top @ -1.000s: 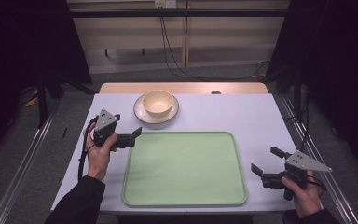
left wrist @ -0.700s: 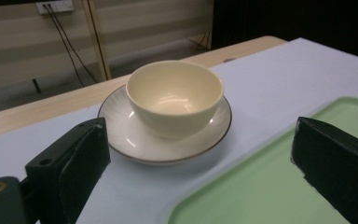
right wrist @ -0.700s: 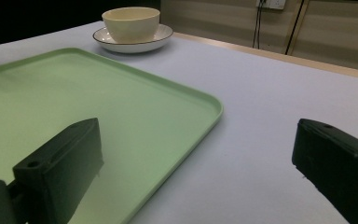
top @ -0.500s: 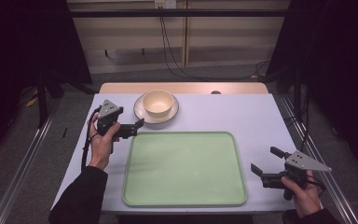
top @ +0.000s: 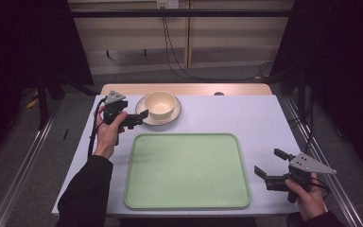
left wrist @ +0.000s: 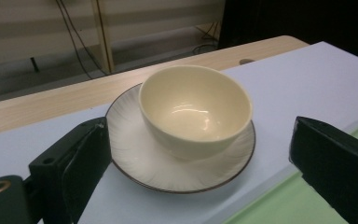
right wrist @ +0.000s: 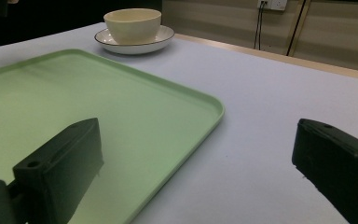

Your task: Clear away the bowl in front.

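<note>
Left gripper is sitting at the far left of the table, held in the person's left hand, jaws standing wide apart with nothing between them. In the high view its jaw tips are lying just beside the left rim of the saucer; whether they are touching the rim cannot be told. In the left gripper view the two black jaws are framing the saucer, one at each side, both apart from it.

Cream bowl is standing upright in the middle of the saucer, empty, near the far edge of the table and just beyond the far left corner of the green tray. Saucer is white with a dark rim line.

Green tray is lying flat at the table's centre, empty.

Right gripper is resting at the near right corner, in the person's right hand, jaws also spread wide, empty. It is pointing toward the tray's right edge, near it but apart. In the right gripper view one jaw is showing over the tray, the other over bare table, with bowl and saucer well apart beyond.
</note>
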`<state>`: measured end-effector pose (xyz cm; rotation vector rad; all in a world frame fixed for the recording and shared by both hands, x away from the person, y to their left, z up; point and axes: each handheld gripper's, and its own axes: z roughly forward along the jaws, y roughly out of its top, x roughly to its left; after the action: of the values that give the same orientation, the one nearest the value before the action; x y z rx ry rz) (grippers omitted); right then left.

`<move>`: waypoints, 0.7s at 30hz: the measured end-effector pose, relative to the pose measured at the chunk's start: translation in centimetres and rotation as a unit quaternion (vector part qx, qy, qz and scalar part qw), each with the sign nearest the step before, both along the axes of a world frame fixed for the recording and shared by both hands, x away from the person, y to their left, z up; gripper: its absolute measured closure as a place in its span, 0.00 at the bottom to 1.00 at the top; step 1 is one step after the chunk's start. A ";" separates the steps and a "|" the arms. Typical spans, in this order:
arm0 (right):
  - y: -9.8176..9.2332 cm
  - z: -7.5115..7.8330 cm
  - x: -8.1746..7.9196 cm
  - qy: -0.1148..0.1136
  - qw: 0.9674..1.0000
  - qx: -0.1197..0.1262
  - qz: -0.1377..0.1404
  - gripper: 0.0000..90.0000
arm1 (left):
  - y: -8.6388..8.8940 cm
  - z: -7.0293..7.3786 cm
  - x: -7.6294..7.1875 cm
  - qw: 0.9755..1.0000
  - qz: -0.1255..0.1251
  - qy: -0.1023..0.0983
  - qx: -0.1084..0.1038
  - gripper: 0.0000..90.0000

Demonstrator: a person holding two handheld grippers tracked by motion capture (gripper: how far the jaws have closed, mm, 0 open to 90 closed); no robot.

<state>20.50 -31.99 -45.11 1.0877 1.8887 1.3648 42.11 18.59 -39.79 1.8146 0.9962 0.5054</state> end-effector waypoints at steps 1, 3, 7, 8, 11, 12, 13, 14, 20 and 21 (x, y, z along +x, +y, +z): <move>0.0 0.0 0.0 -0.001 1.000 0.001 0.000 0.01 | 0.0 0.0 0.3 1.000 0.003 0.003 0.004 0.06; 0.0 0.0 0.0 0.000 1.000 0.000 0.000 0.01 | 0.0 0.0 0.6 1.000 0.005 0.005 0.005 0.06; 0.0 0.0 0.0 0.000 1.000 0.000 -0.002 0.01 | 0.1 -0.1 1.5 1.000 0.015 0.008 0.012 0.08; 0.0 0.0 0.0 -0.001 1.000 0.000 -0.002 0.01 | 0.1 -0.1 2.2 1.000 0.022 0.014 0.015 0.08; 0.0 0.0 0.0 -0.002 1.000 -0.001 -0.002 0.01 | 0.1 -0.2 2.9 0.999 0.029 0.026 0.008 0.10; 0.0 0.0 0.0 -0.002 1.000 -0.002 -0.002 0.01 | 0.1 -0.1 3.1 0.999 0.029 0.030 0.010 0.10; 0.0 0.0 0.0 -0.002 1.000 -0.002 -0.002 0.01 | 0.0 -0.2 3.4 0.999 0.032 0.034 0.012 0.10; 0.0 0.0 0.0 -0.001 1.000 0.000 -0.001 0.01 | 0.0 -0.2 3.6 0.999 0.035 0.036 0.021 0.10; 0.1 0.0 0.0 -0.004 1.000 -0.002 0.001 0.01 | -1.3 -0.6 5.6 0.994 0.069 0.060 0.053 0.13; 0.1 0.0 0.0 -0.002 1.000 -0.002 0.004 0.01 | -1.5 -0.7 5.9 0.994 0.068 0.063 0.060 0.15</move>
<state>20.54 -31.91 -45.15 1.0776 1.8933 1.3664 47.96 17.08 -40.46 1.9132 1.2037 0.5497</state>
